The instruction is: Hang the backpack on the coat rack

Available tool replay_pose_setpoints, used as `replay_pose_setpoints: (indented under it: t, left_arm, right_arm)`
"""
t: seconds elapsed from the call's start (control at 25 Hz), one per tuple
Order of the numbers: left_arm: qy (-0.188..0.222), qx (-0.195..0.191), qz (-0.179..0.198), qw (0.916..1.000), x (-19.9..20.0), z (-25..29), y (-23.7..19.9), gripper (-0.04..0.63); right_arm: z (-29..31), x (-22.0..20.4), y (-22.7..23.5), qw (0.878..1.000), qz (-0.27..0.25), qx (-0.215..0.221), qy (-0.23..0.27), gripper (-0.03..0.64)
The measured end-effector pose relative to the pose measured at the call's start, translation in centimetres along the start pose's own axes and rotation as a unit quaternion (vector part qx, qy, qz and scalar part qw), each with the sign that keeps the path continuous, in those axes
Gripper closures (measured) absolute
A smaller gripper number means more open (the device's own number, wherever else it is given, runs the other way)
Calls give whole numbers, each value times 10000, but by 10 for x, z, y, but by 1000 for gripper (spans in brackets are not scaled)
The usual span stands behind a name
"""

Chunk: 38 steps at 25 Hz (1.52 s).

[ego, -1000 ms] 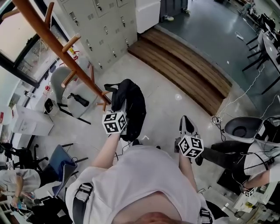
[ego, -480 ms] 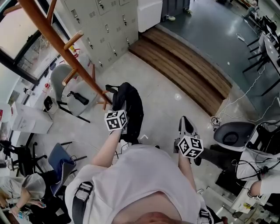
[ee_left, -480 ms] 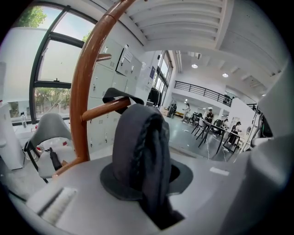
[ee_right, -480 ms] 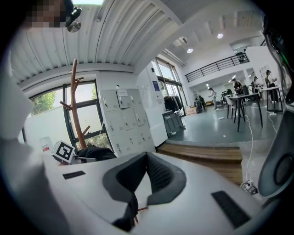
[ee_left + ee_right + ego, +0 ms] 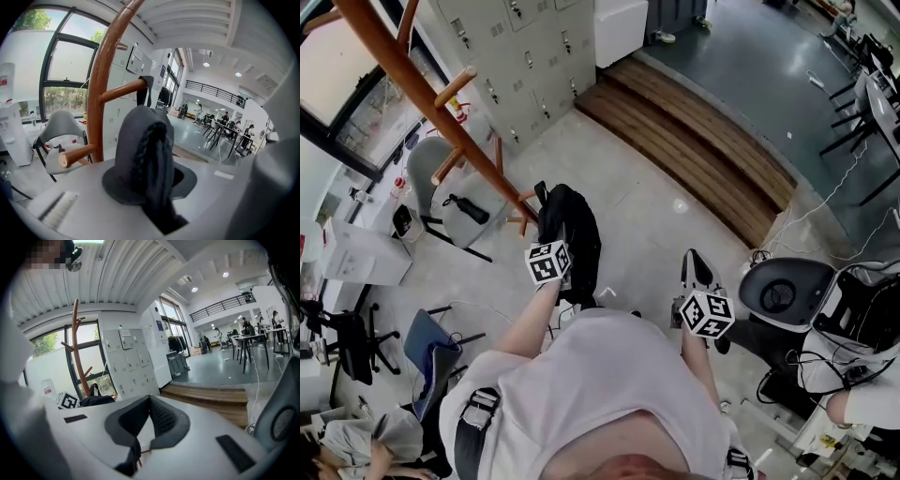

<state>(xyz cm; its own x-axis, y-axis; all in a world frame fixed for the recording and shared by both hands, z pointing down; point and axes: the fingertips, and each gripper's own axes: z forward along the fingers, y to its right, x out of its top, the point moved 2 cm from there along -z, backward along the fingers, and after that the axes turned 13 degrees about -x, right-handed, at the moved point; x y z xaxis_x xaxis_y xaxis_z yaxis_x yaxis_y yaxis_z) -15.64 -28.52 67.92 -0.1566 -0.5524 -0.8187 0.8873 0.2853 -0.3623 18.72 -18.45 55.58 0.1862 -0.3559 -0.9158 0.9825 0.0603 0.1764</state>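
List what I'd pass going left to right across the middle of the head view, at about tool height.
White box → backpack → right tool → round grey object.

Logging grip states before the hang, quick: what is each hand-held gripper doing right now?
Left hand-held gripper: closed on the black fabric backpack.
Right hand-held gripper: closed, empty.
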Motion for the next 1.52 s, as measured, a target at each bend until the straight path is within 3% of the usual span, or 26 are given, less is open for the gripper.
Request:
replay_pose_setpoints:
  t: [0.44,0.92,1.52]
  left_arm:
    - [161,263,-359,9989,-5,-18,-25,518]
    - [-249,566,-387,9973,-33,-11,-60,514]
    - [-1244,730,-445,9885,-49,-1,-62,399]
  right_arm:
    - [3,-3,-1,10000,-14,67,-72,608]
    - [9,-11,-8,9999,-24,41,-127,609]
    - [5,-16,-5,9998,82,87,-182,608]
